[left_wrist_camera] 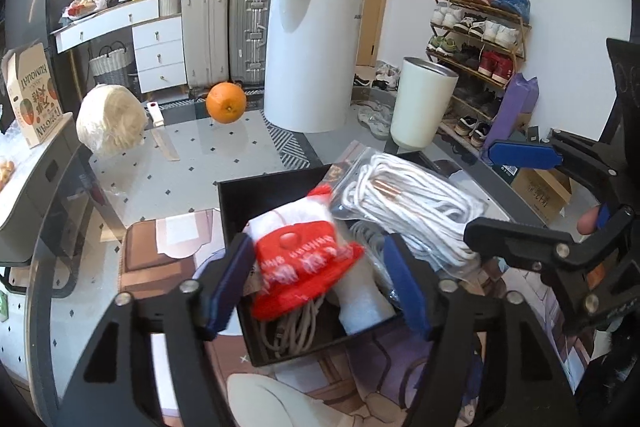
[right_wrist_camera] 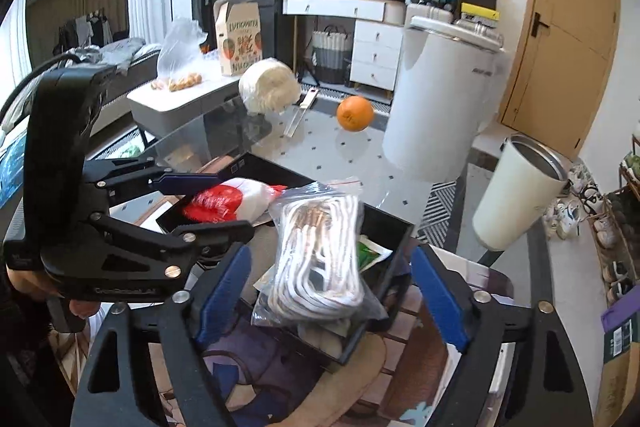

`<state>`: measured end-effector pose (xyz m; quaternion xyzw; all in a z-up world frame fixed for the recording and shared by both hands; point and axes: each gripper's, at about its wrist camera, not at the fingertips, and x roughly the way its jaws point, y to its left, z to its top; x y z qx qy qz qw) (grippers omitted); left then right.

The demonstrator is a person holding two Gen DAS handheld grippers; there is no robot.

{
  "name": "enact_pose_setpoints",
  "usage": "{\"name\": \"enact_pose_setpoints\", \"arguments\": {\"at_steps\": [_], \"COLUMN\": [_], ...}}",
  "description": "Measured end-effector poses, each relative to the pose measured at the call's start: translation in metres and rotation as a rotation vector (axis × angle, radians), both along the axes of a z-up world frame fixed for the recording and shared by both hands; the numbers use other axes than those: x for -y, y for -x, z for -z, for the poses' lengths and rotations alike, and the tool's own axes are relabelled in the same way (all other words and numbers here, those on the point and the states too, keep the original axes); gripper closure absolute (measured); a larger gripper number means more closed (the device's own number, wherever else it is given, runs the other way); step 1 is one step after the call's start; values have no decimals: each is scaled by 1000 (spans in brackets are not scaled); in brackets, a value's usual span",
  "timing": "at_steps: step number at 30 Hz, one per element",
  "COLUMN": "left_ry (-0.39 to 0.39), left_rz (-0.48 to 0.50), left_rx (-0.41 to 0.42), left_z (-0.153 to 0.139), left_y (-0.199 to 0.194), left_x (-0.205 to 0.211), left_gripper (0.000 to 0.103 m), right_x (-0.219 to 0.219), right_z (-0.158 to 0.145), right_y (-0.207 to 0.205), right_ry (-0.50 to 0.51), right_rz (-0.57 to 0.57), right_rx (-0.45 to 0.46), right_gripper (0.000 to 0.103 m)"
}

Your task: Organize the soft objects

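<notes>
Left gripper (left_wrist_camera: 318, 287) and right gripper (right_wrist_camera: 334, 293) both hover, fingers spread

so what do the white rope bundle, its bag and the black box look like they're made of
White rope bundle: looks like braided cotton or synthetic cord, matte, with coppery metal-looking tips. Its bag: clear glossy plastic film, crinkled, with a red zip strip on top. Black box: thin, rigid, matte walls, probably plastic or coated board; the pictures leave that open.

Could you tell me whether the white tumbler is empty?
Cannot tell: the white tumbler stands lidless, and only its upper steel wall shows, not its bottom.
</notes>
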<state>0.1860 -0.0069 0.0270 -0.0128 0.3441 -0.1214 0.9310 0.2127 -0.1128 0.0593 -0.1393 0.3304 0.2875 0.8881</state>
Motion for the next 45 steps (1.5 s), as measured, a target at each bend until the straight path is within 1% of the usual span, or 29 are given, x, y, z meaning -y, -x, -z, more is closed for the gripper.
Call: {"name": "enact_pose_setpoints", "arguments": {"at_steps": [1, 3, 4, 7, 8, 9, 11, 14, 17, 23, 28, 34, 37, 43, 45], "left_ry": [2, -6, -13, 12, 27, 31, 36, 44, 48, 21, -24, -37, -35, -44, -42], "left_rz": [6, -8, -26, -34, -36, -40, -66, -91, -117, -149, -178, -216, -228, -228, -227], "left_rx": [11, 27, 40, 54, 53, 54, 71, 85, 96, 138, 162, 178, 186, 197, 200], "left_z": [-1, -3, -4, -6, -7, -7, -8, -9, -7, -6, -2, 3, 6, 9, 11], "left_y": [3, 8, 10, 16, 18, 19, 23, 29, 36, 55, 73, 89, 96, 100, 100], "left_x": [0, 0, -1, -6, -9, -11, -14, -18, -21, -18, -15, -19, -22, -21, -20], "left_gripper": [24, 6, 4, 3, 3, 2, 0, 0, 0, 0, 0, 0, 0, 0, 0], "right_x": [3, 8, 11, 17, 19, 21, 26, 30, 29, 27, 24, 31, 31, 30, 28], "right_z": [-1, 0, 2, 6, 6, 5, 3, 0, -3, -3, 1, 7, 11, 22, 24], "right_y": [2, 3, 3, 4, 6, 8, 12, 22, 34, 55, 69, 82, 86, 91, 93], "right_ry": [-6, -11, -12, -19, -25, -34, -77, -105, -130, -142, -146, -182, -182, -179, -170], "right_rz": [5, 21, 29, 52, 59, 63, 66, 75, 71, 57, 63, 89, 94, 115, 115], "right_rx": [2, 1, -3, -11, -9, -6, 0, 25, 47, 84, 119, 133, 145, 139, 155], "right_gripper": [17, 16, 16, 16, 14, 9, 5, 4, 1, 1, 1, 1, 1, 1, 1]}}
